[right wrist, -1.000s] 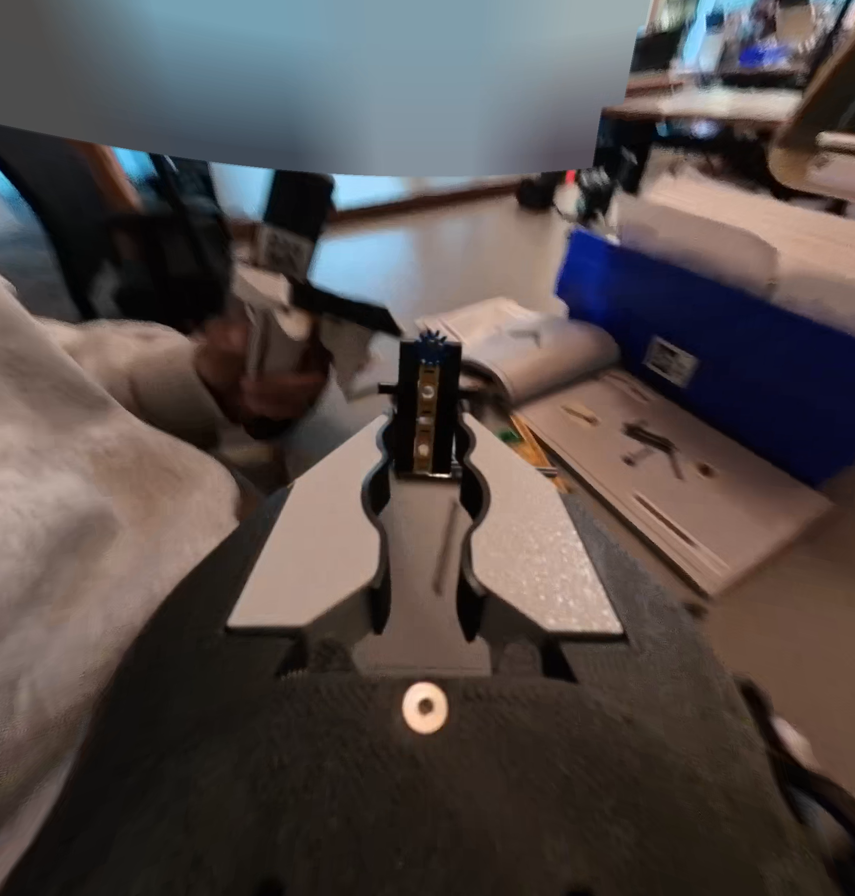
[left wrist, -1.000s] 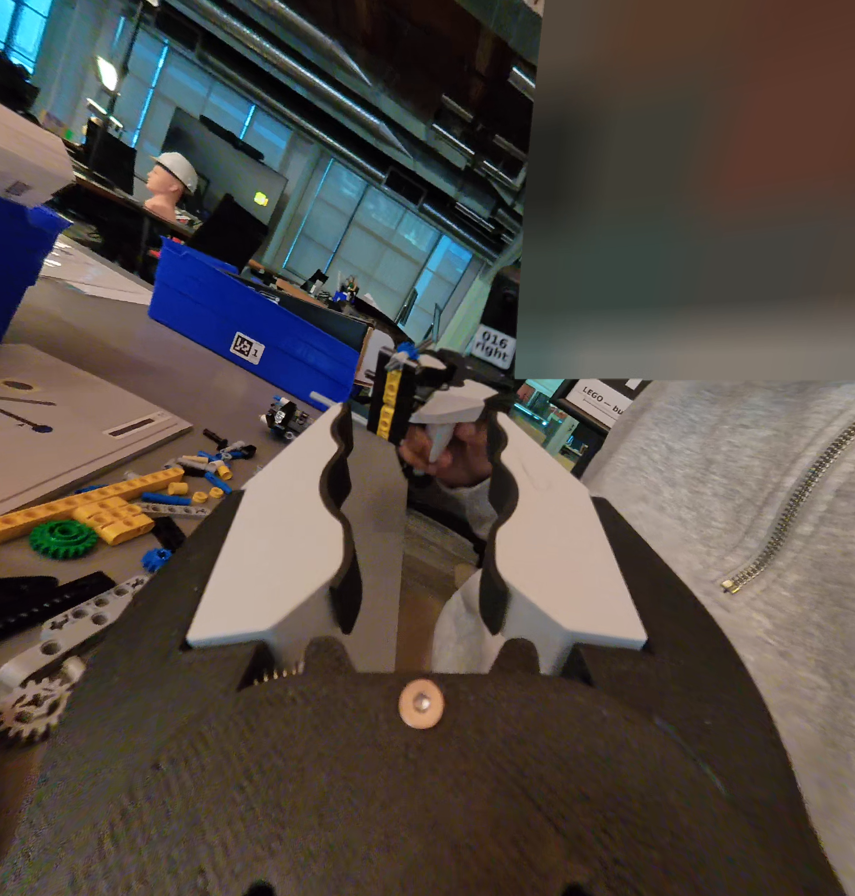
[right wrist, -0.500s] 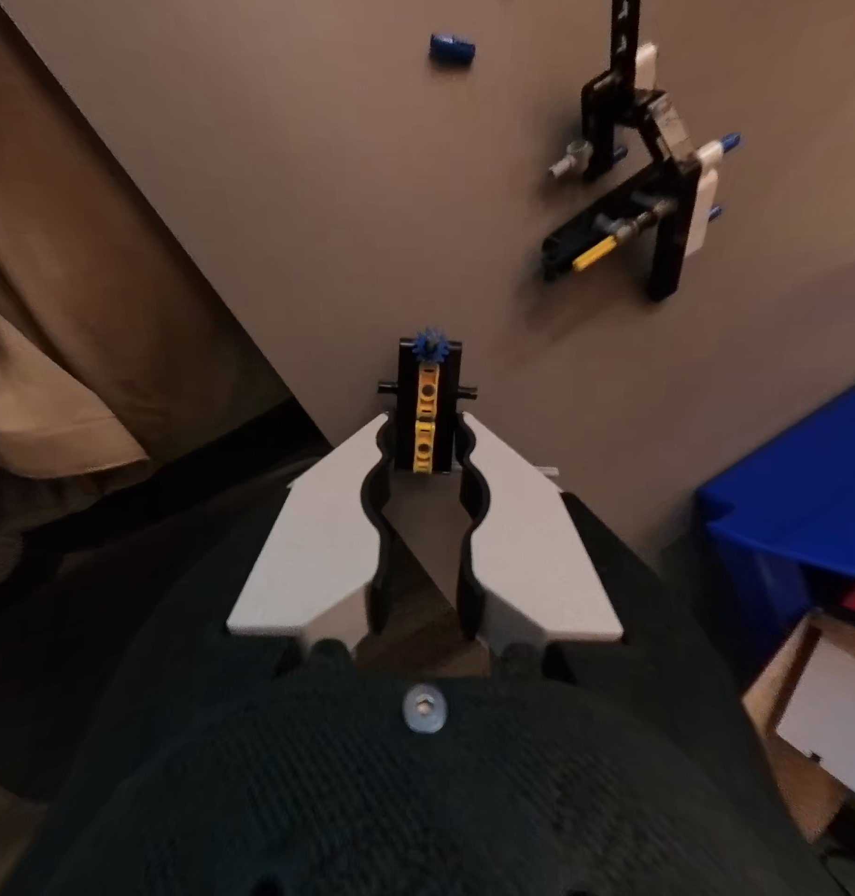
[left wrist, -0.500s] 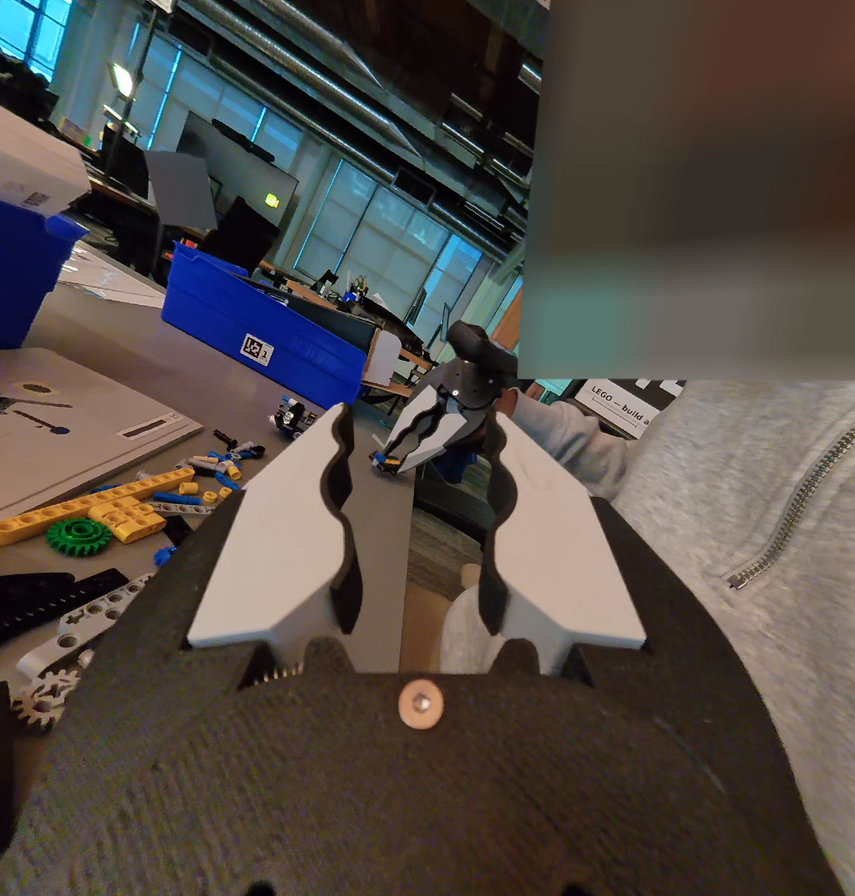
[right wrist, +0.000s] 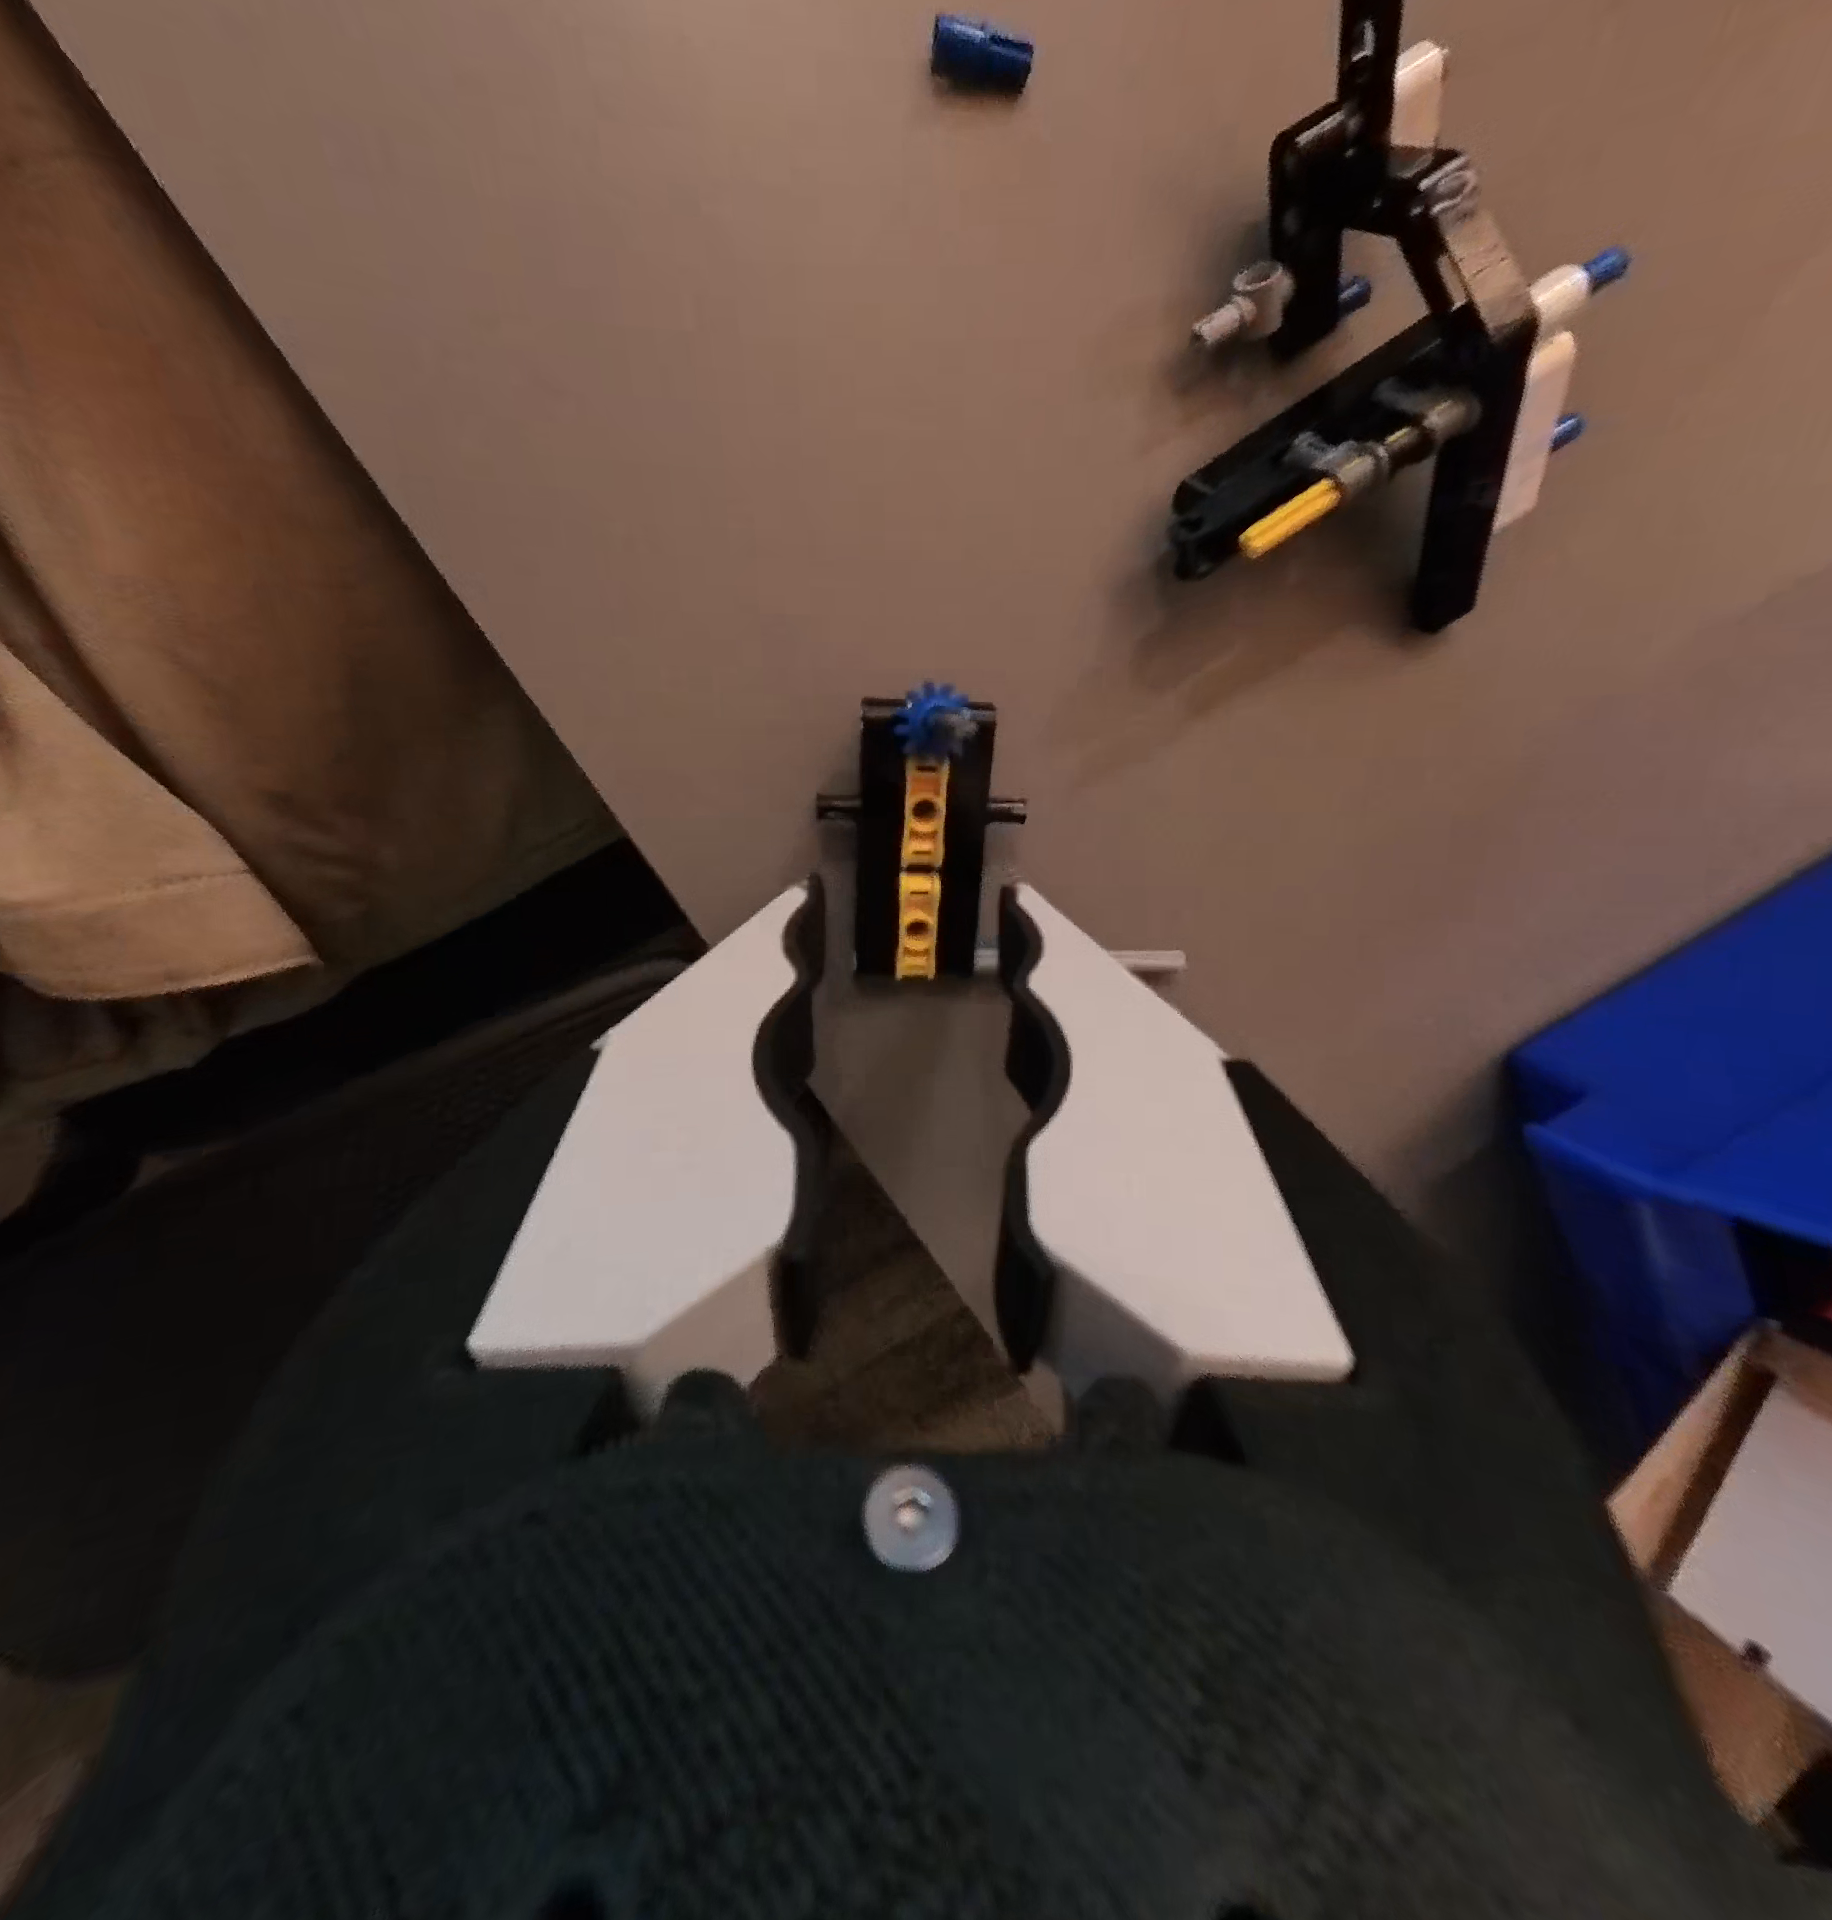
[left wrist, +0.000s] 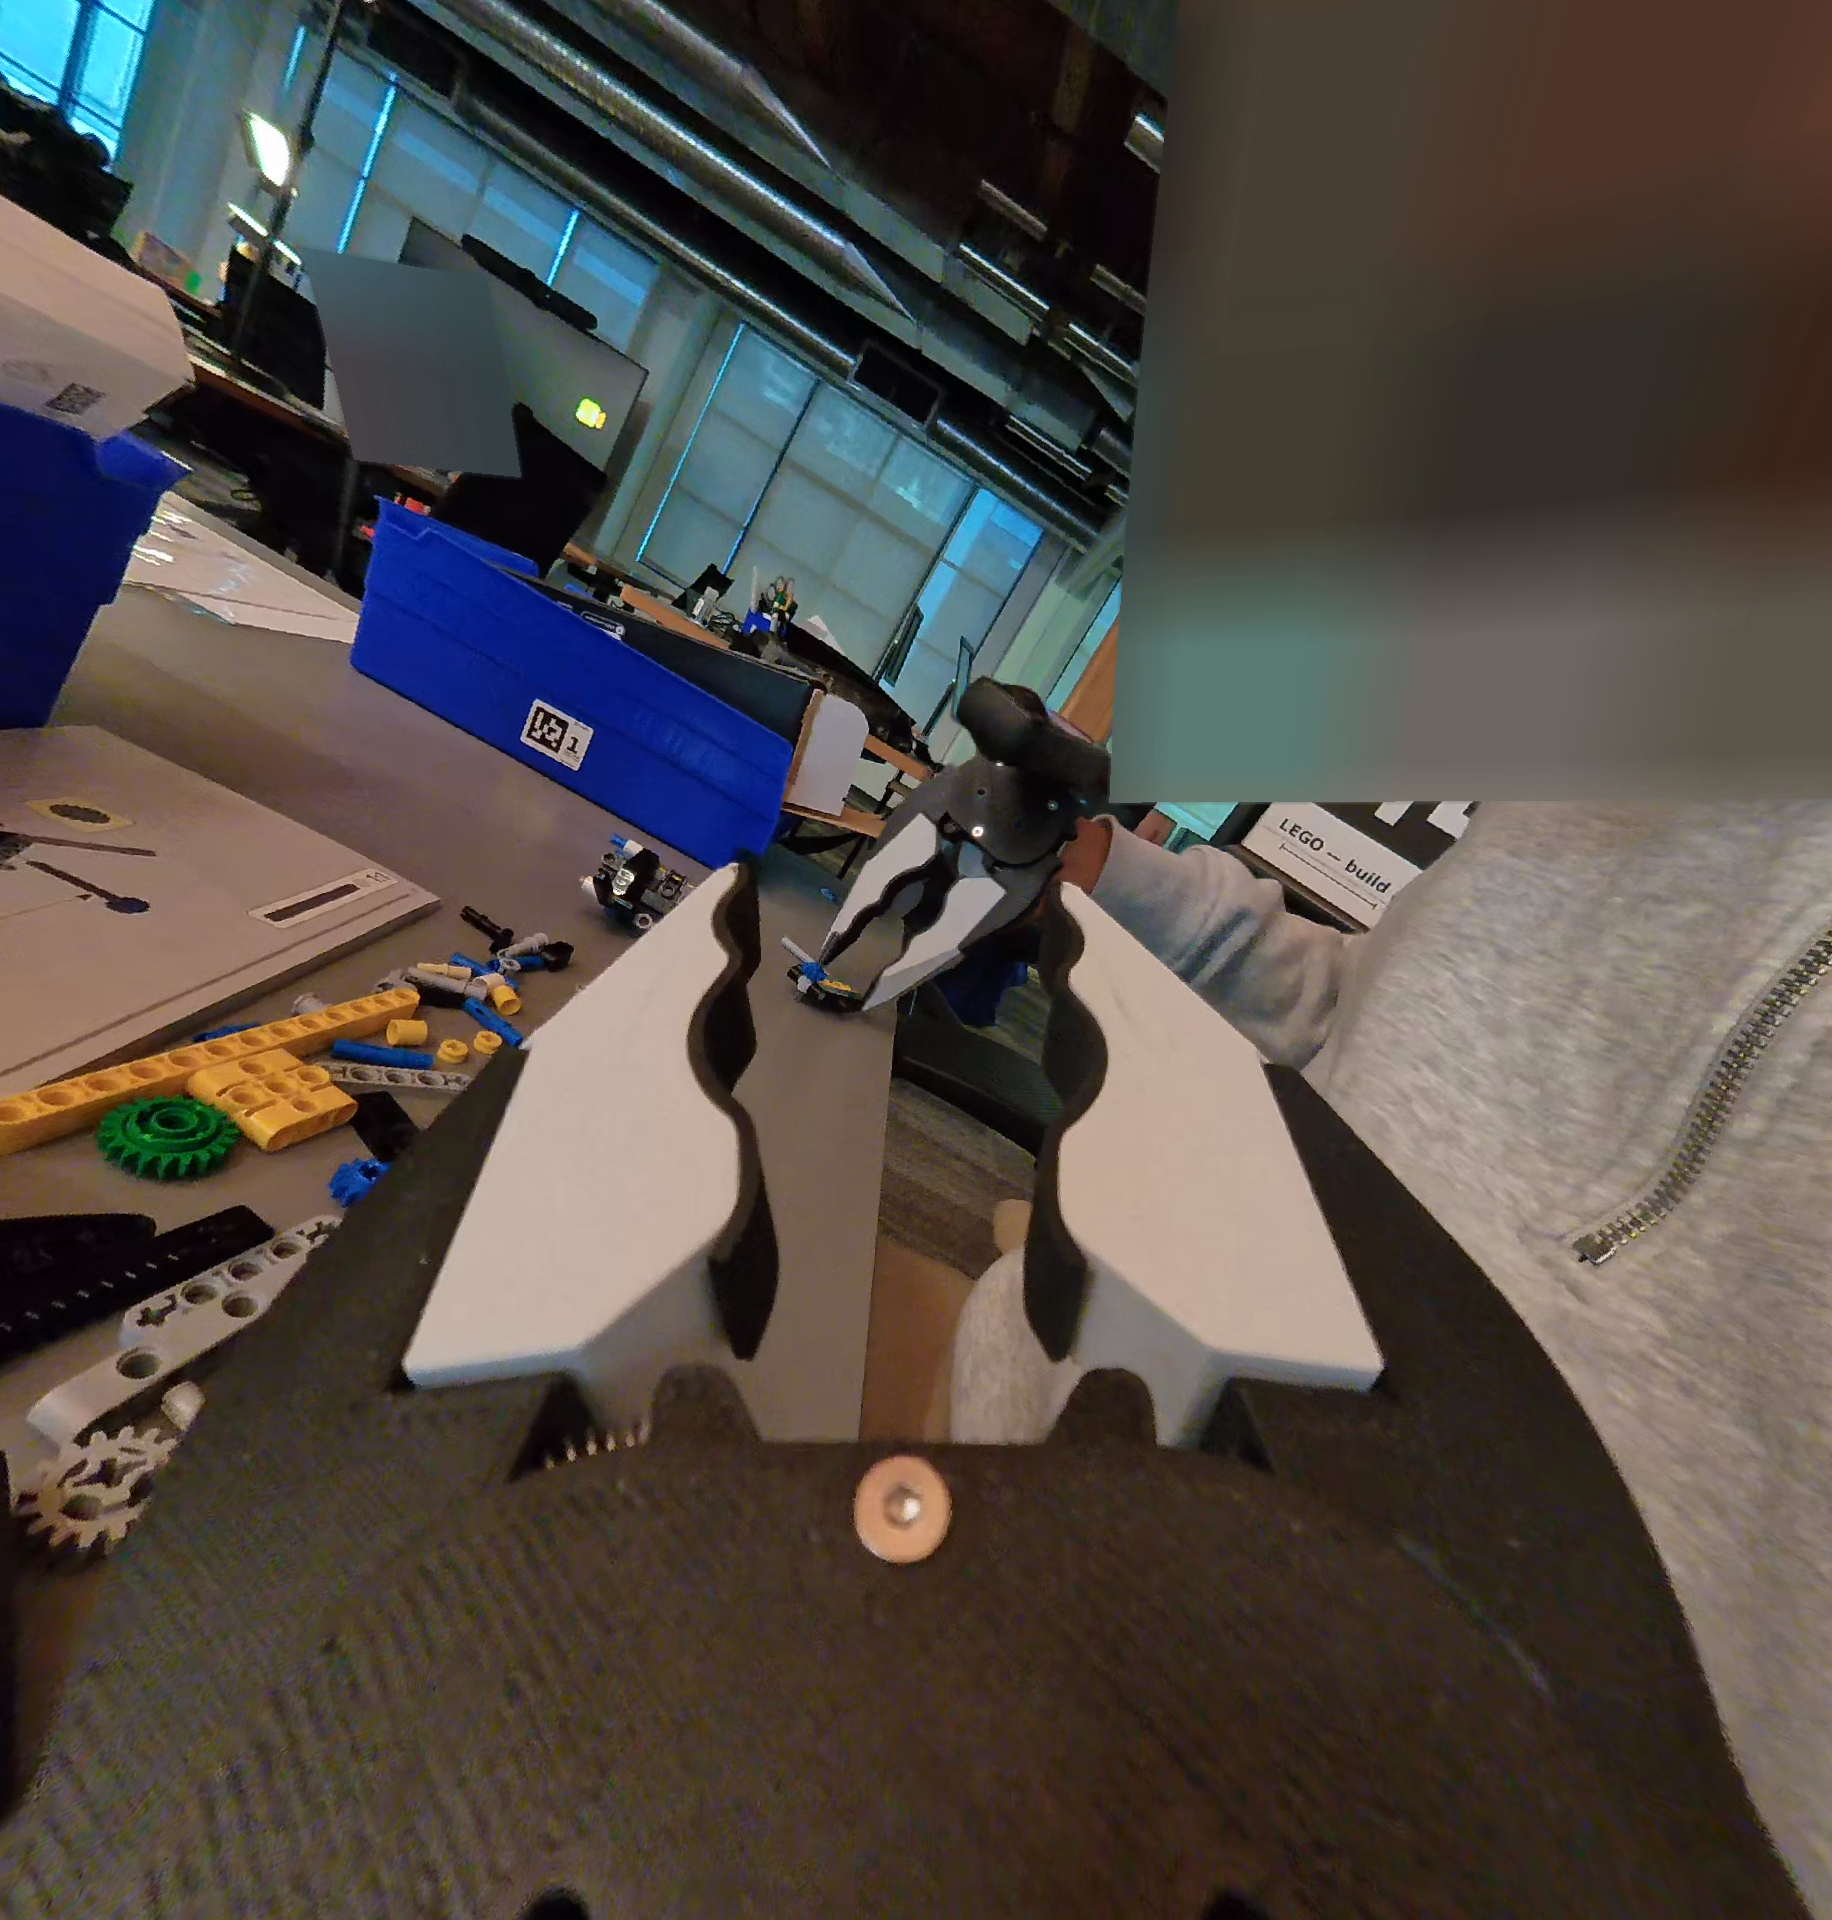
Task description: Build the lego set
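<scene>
Cut off by the top edge beyond the right gripper: the black assembly, upper end unseen. Hidden behind the left gripper: near ends of the black beams and part of the grey gear. Too small to tell apart: loose pins left of its tips.

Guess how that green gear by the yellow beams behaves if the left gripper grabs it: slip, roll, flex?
The green gear lies flat on the table, so it probably won't roll unless tipped on edge. It looks like stiff plastic, so little flex. It sits low, against the yellow beams, so the open left gripper may slip off.
</scene>
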Demonstrator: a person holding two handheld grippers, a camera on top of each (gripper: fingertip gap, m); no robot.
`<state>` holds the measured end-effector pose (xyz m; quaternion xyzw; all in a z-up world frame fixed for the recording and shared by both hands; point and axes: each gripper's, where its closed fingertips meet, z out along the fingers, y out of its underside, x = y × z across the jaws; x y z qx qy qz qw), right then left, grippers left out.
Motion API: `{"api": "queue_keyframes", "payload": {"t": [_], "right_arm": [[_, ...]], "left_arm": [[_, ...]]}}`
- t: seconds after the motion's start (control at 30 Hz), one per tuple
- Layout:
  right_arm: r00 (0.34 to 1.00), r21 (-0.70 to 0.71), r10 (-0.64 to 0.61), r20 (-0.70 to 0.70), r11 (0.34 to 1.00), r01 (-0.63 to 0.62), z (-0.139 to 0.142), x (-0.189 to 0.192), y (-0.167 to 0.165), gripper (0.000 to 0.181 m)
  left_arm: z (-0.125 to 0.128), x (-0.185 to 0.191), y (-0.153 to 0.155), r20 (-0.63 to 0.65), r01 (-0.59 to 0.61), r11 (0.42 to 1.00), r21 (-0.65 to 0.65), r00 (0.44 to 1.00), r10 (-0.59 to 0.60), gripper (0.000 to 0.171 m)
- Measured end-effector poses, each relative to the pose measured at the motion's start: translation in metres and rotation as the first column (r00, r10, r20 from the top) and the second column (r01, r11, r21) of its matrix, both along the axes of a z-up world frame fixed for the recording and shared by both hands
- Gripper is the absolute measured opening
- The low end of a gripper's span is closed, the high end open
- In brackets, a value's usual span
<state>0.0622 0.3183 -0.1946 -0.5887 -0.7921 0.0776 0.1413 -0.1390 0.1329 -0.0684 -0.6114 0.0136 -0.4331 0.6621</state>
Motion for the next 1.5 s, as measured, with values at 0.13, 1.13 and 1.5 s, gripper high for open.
{"api": "queue_keyframes", "payload": {"t": [0.13, 1.13, 1.5], "right_arm": [[0.999, 0.001, -0.034, -0.037, 0.999, 0.034, 0.01, 0.005, 0.001, 0.034], [0.496, -0.285, -0.098, -0.863, 0.905, -0.317, 0.08, -0.178, -0.18, 0.0], [0.429, -0.305, -0.284, -0.857, 0.952, 0.02, 0.082, -0.187, -0.125, 0.0]], "left_arm": [[0.0, 0.0, 0.0, 0.006, 0.002, 1.0, -0.001, 1.0, -0.002, 0.053], [-0.004, -0.052, -0.001, -0.226, -0.4, 0.917, 0.016, 0.892, 0.393, 0.0], [-0.008, -0.07, -0.007, -0.174, -0.425, 0.905, -0.004, 0.892, 0.418, 0.0]]}}
